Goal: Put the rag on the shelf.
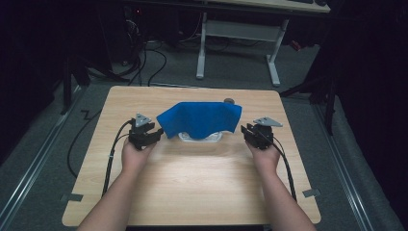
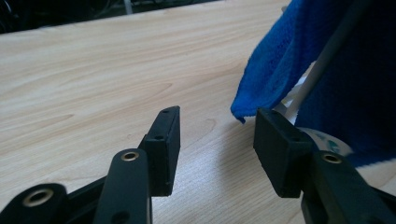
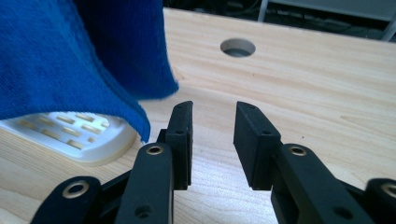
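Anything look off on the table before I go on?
The blue cloth is draped over a white slotted rack, hanging clear of the table and hiding most of it. Both grippers flank it, open. Nothing spilled or damaged.

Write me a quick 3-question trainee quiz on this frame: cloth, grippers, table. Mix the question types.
1. True or false: the left gripper is shut on the blue cloth.
2. Multiple choice: what lies under the blue cloth? A) a white slotted tray B) a red bowl C) a metal pan
3. Short answer: what feature of the wooden table shows beyond the right gripper in its own view?

Key
1. False: both its jaws stand apart with only table between them, beside the cloth's corner.
2. A
3. A round hole through the tabletop.
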### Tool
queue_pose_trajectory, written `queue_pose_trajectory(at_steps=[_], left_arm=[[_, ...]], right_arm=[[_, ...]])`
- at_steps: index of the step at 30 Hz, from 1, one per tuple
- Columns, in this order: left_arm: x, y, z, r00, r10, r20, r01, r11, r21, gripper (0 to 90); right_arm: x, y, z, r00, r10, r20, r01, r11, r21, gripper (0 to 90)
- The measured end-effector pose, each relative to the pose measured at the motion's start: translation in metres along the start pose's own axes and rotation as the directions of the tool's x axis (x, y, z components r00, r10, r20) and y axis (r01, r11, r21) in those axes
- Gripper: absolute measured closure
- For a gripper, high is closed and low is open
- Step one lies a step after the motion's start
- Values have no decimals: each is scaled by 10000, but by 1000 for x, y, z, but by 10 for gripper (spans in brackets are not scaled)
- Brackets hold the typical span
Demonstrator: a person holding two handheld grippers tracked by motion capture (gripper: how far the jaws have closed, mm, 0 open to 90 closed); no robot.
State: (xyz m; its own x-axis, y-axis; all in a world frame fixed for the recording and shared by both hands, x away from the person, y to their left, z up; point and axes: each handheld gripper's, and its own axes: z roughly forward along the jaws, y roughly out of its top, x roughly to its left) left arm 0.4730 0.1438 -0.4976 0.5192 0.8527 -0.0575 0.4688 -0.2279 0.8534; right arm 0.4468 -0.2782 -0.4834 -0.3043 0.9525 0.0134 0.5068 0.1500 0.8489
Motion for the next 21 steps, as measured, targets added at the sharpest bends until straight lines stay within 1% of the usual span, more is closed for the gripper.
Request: queue_pose_trajectory(at_steps=[1,5,9,10,12,13,14,16,19,20,21], left_arm=[[1,-1,-2,10000,-67,4,67,10000,-10,522],[0,-5,-7,10000,-53,-10,53,10000,-75,520],[0,-7,-11,10000,-58,-28,57,9999,-105,517],[-1,-9,-15,10000,-97,-14,97,9999,-143,517],[-2,-10,-16,9999,-99,-27,98,9998,-171,516],[-5,-12,-19,10000,-77,-15,77,9999,-134,515],[-6,-14,-21,10000,-27,-60,26,9999,-119,512],[-7,-16,-23,10000,-46,-53,45,9999,-164,511],[-9,-22,-30,9999,-96,-32,95,9998,-157,507],[-9,-22,-30,9999,-96,-32,95,9998,-157,506],[-9,-24,-33,9999,-107,-26,106,9997,-217,505]], right_arm=[[-1,-2,-2,10000,15,20,-15,10000,15,680],[-2,-5,-5,10000,-56,24,56,9999,113,654],[-1,-6,-9,9999,-169,2,169,9998,132,635],[0,-6,-10,9999,-161,5,161,9998,142,637],[1,-7,-14,9998,-191,-43,190,9997,-146,641],[1,-7,-16,9998,-199,-52,198,9996,-190,640],[1,-8,-17,9998,-200,-42,199,9997,-172,640],[1,-10,-19,9998,-188,-47,187,9997,-145,637],[3,-13,-24,9994,-353,-22,353,9994,-58,620],[3,-13,-24,9994,-353,-22,353,9994,-58,620],[6,-15,-29,9988,-478,-66,476,9985,-267,616]])
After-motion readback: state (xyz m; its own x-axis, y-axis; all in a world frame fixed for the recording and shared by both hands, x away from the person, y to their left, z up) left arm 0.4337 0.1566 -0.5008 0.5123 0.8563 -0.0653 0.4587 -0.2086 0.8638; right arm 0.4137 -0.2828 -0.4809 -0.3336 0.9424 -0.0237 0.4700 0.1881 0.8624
